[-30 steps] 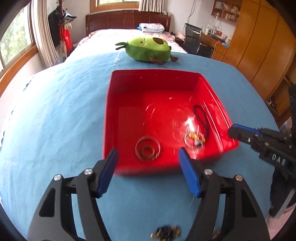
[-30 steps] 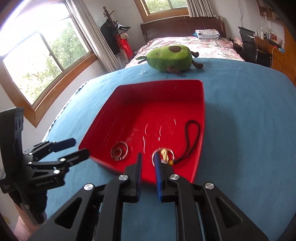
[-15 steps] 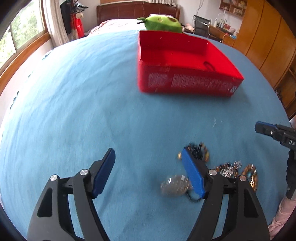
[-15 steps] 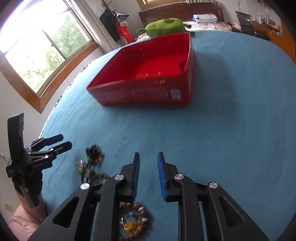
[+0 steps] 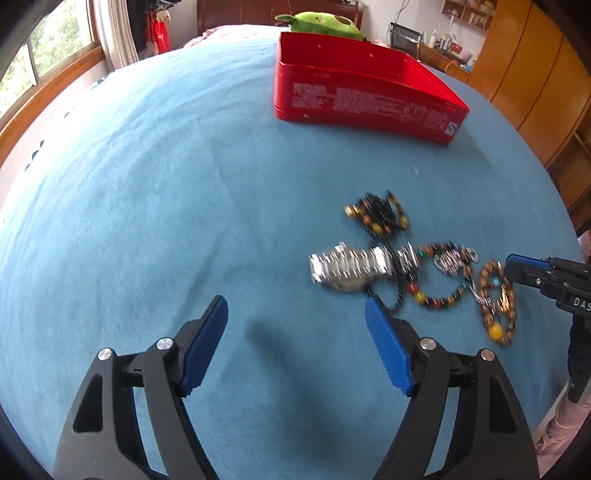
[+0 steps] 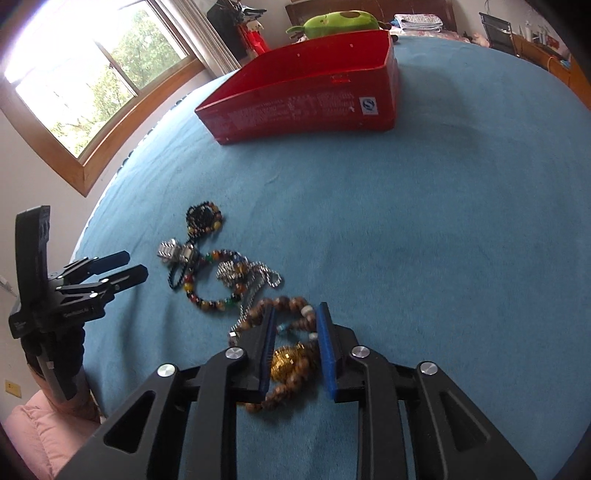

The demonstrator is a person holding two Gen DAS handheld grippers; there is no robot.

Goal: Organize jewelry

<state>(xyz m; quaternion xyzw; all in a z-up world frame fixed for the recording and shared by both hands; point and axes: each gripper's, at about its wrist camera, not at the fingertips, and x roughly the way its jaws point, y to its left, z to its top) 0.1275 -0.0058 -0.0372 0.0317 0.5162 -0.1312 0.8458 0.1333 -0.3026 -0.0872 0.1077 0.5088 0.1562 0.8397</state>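
Right wrist view: a brown wooden-bead bracelet (image 6: 291,354) with a gold charm lies between the part-open fingers of the right hand-held gripper (image 6: 294,350), which straddle it without visibly clamping. Just beyond sit a silver chain (image 6: 255,277), a multicoloured bead bracelet (image 6: 207,291), a metal watch (image 5: 351,267) and a dark bead bracelet (image 6: 203,218), tangled close together. The left hand-held gripper (image 5: 295,350) hovers wide open and empty near the watch. All rest on a blue-covered bench (image 6: 424,221); a red box (image 6: 314,103) stands well apart, with a green plush toy (image 6: 340,22) behind it, a window (image 6: 92,74) at the left.
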